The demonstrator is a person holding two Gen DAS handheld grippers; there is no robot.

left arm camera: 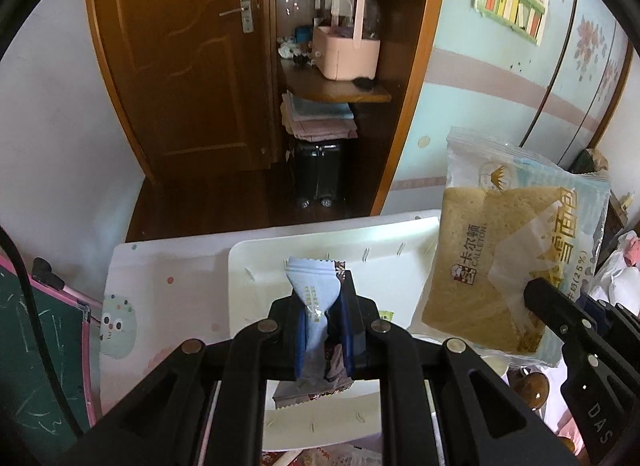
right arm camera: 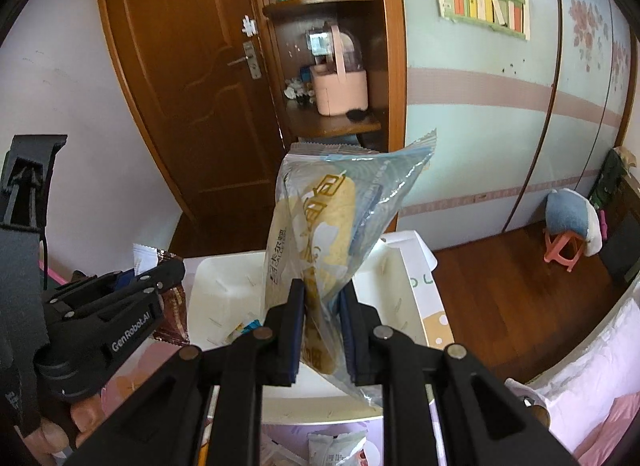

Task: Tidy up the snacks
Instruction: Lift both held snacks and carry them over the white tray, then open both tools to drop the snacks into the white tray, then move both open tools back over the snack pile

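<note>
White tray (left arm camera: 256, 266) sits on the patterned tabletop (left arm camera: 160, 286), a small packet (right arm camera: 244, 328) lying inside. Bread packet (right arm camera: 320, 234), upright, is held above the tray; right gripper (right arm camera: 322, 340) fingers pinch its lower part. Small blue-and-brown snack wrapper (left arm camera: 316, 306) is raised over the tray, left gripper (left arm camera: 324, 330) fingers pressed on its middle.

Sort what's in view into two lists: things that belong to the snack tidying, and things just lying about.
Part of the job:
- small snack packet, in the left gripper
- bread packet, in the right gripper
- white tray

Lying about:
- pink basket
- folded towels
- black suitcase
- pink stool
</note>
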